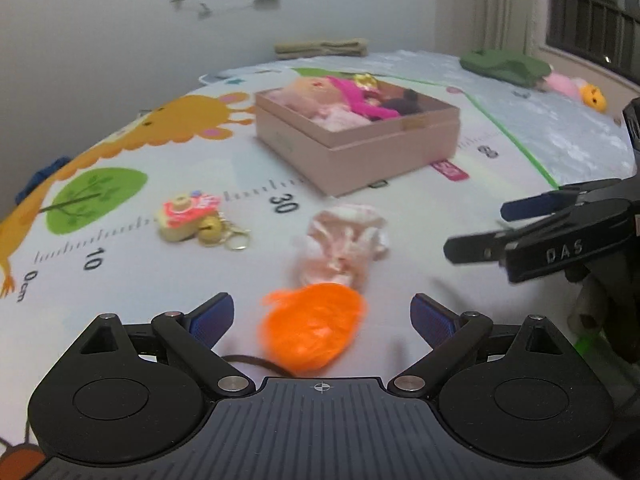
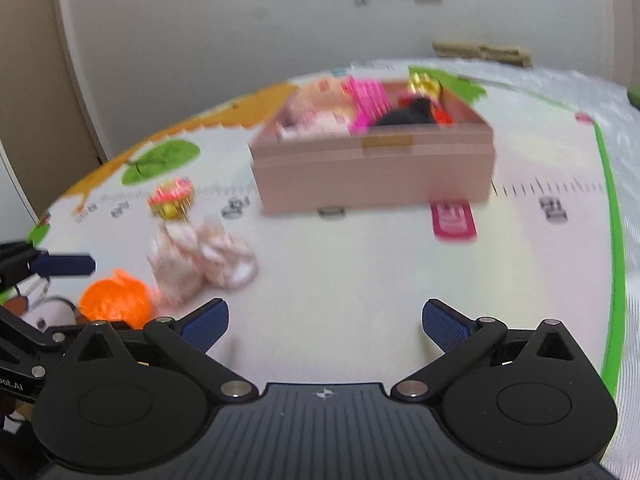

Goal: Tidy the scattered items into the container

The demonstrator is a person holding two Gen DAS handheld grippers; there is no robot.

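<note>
A pink cardboard box (image 1: 372, 152) (image 2: 376, 176) sits on the play mat, holding plush toys and a magenta cloth. An orange fluffy ball (image 1: 314, 326) (image 2: 114, 302) lies on the mat between the fingers of my open left gripper (image 1: 322, 318), not touched by them. Just beyond it lies a pale pink crumpled cloth (image 1: 346, 240) (image 2: 200, 258). A small yellow and pink keychain toy (image 1: 192, 218) (image 2: 172, 198) rests to the left. My right gripper (image 2: 325, 322) is open over bare mat with nothing between its fingers; it also shows at the right edge of the left wrist view (image 1: 500, 228).
The mat (image 2: 360, 280) has a printed ruler, a giraffe and a green border. A pink label (image 2: 454, 220) lies before the box. Folded towels (image 1: 322, 48), a green cloth (image 1: 506, 66) and plush toys (image 1: 576, 90) lie at the far edge by the wall.
</note>
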